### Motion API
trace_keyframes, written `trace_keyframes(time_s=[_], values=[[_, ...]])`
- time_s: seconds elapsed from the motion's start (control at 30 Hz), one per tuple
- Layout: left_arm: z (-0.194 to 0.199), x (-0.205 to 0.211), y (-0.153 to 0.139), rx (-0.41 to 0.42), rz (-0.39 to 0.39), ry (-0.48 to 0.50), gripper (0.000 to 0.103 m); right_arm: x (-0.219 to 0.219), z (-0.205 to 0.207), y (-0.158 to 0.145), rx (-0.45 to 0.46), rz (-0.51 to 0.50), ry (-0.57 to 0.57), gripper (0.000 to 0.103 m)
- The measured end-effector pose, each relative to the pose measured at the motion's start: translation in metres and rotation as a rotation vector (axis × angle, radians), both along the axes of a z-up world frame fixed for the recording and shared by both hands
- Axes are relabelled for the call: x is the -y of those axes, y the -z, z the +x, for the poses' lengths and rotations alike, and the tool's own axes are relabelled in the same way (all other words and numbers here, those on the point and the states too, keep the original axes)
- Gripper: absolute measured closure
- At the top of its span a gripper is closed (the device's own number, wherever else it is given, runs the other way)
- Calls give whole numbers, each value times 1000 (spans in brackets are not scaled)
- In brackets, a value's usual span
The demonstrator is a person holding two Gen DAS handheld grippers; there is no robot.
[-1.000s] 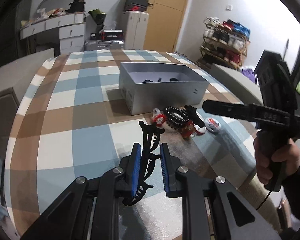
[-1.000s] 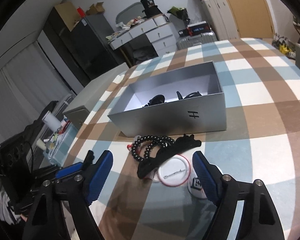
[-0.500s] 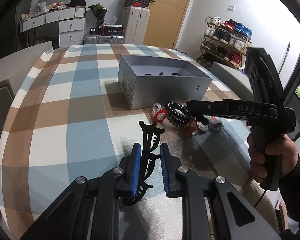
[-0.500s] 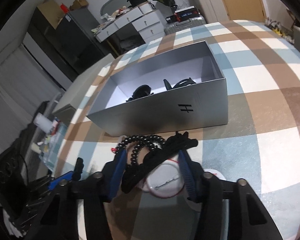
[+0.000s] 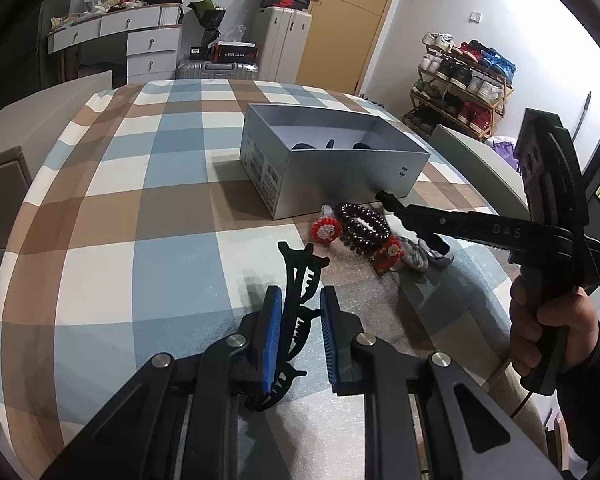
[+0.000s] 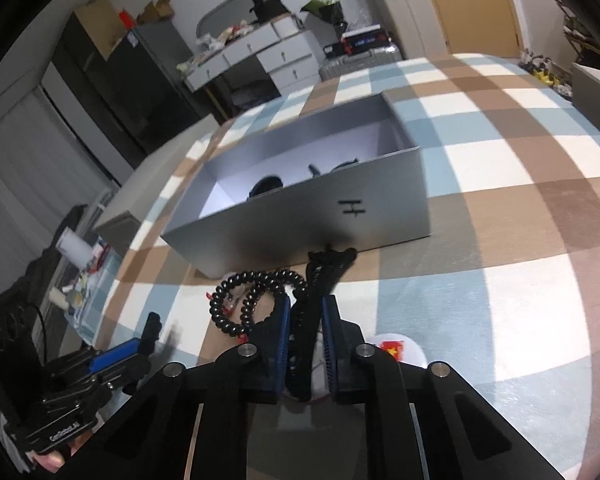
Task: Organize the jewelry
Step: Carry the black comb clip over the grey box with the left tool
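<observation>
Beside box (image 6: pixel 300 216), right gripper (image 6: pixel 305 320) now clamped on clip (image 6: pixel 320 280); previously open

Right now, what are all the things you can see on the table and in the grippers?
Box: one, silver-grey, open, mid-table; dark items inside, too hidden to name.
Hair claw clips: two, black; one in the left gripper, one in the right gripper.
Bead bracelet: one, black, coiled, in front of the box.
Red-and-white ornaments: two, one left of the bracelet, one right of it.
Round badge: one, white with a red mark, beside the right gripper.
Tablecloth: one, blue, brown and white checks.
Left gripper: black, blue pads, shut on a clip.
Right gripper: black, blue pads, shut on a clip.
Hand: one, holding the right gripper's handle.
</observation>
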State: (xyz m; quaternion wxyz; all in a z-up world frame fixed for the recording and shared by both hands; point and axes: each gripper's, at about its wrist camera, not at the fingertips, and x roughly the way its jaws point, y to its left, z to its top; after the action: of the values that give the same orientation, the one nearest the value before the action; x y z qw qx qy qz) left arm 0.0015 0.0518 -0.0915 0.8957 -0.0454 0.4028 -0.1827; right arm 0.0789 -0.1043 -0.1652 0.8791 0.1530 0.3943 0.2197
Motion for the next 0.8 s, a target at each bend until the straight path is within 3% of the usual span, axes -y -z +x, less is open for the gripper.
trace_keyframes(time_s=[0.33,0.8], values=[[-3,9,-13,27,33,-3,89,16,-19,-5,23,70,-12,89],[0,24,-35,57,67,-27,89,29,-46,-34,136,115,-42,89]])
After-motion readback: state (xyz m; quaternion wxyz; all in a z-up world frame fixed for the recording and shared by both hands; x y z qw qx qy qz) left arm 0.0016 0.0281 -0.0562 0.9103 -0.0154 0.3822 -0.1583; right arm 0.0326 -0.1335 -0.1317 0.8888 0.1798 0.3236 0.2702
